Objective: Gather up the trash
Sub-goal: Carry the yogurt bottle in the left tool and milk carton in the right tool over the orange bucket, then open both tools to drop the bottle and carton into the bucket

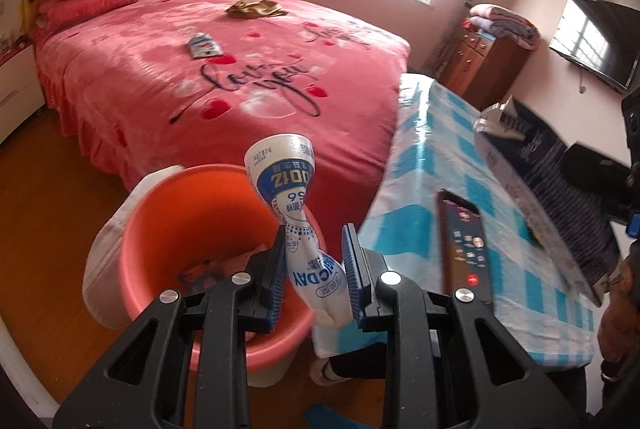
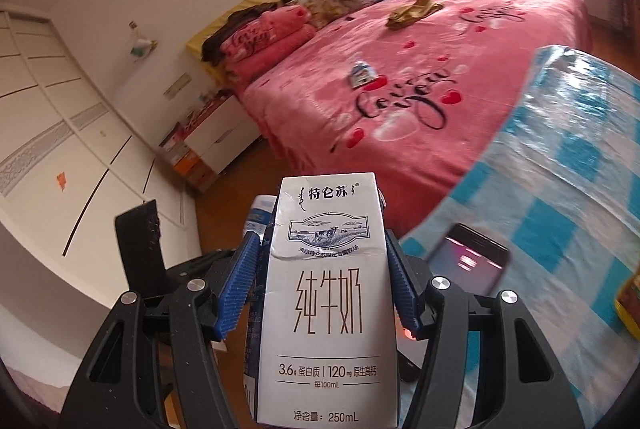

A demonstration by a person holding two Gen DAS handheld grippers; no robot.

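Left gripper (image 1: 316, 261) clamped on crumpled white-and-blue milk pouch (image 1: 296, 213), held above orange bucket (image 1: 168, 229) just ahead-left. Right gripper (image 2: 320, 269) clamped on upright Telunsu milk carton (image 2: 324, 293). Left view only: bucket, wall television (image 1: 592, 41). Right view only: wardrobe (image 2: 60, 117). Both views: small wrapper (image 1: 203, 45) on pink bed (image 1: 224, 89) beyond; phone (image 1: 464, 241) on checked table (image 1: 432, 149), right.
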